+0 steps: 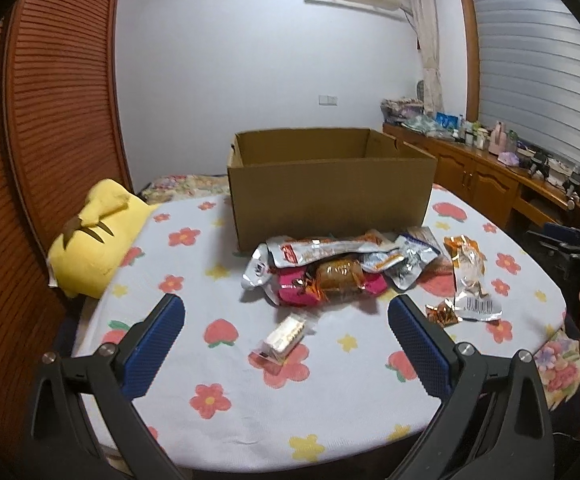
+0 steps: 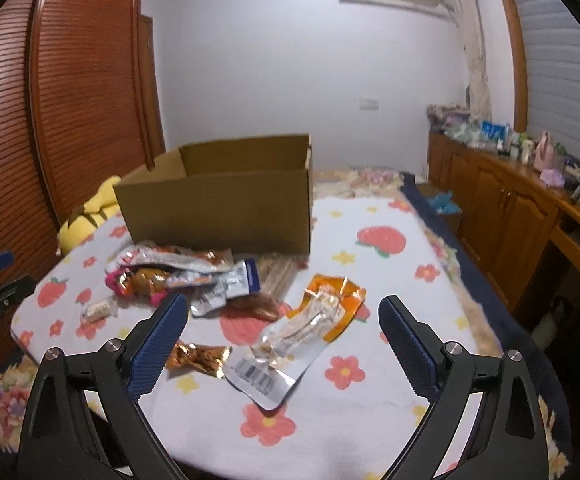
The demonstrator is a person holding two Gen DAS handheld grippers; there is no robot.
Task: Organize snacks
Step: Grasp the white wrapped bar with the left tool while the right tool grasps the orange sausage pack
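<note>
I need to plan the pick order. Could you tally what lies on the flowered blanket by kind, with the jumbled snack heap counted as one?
Cardboard box: 1
Yellow plush toy: 1
Snack heap: 1 (the packets in it overlap too much to count)
Single packets outside the heap: 3, namely the small pale packet, the orange wrapper and the long barcode packet
Total: 6

Box floor (image 1: 309,148) hidden behind near wall.
</note>
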